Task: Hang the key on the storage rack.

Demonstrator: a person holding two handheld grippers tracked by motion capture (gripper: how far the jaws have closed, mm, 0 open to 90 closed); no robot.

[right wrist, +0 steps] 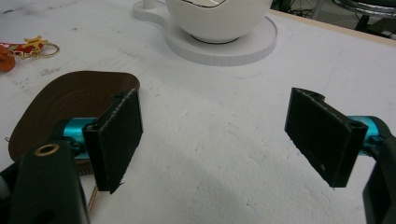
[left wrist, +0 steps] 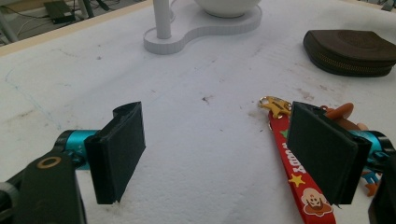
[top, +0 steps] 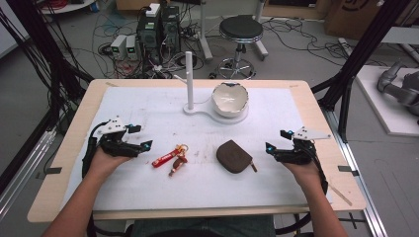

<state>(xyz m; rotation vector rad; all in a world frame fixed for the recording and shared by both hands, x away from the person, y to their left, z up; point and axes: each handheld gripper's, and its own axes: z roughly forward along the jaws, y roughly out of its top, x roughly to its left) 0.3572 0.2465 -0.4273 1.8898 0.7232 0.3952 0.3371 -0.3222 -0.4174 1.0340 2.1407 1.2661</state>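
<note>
Overhead, two claws are resting on the white-covered surface [top: 148, 187]: the left claw [top: 143, 146] at 9 o'clock and the right claw [top: 269, 148] at 3 o'clock, each lying with its jaws spread wide and holding nothing. Between them two loose items are lying: one red keychain strap [top: 164, 158] with a gold ring and small charm, just beside the left claw, and one brown zip pouch [top: 234, 156] nearer the right claw. At 12 o'clock one white stand [top: 197, 107] is carrying one upright post [top: 188, 79] and one white bowl [top: 229, 98]. Beyond the surface, one black stool [top: 240, 29] is standing on the floor.
</note>
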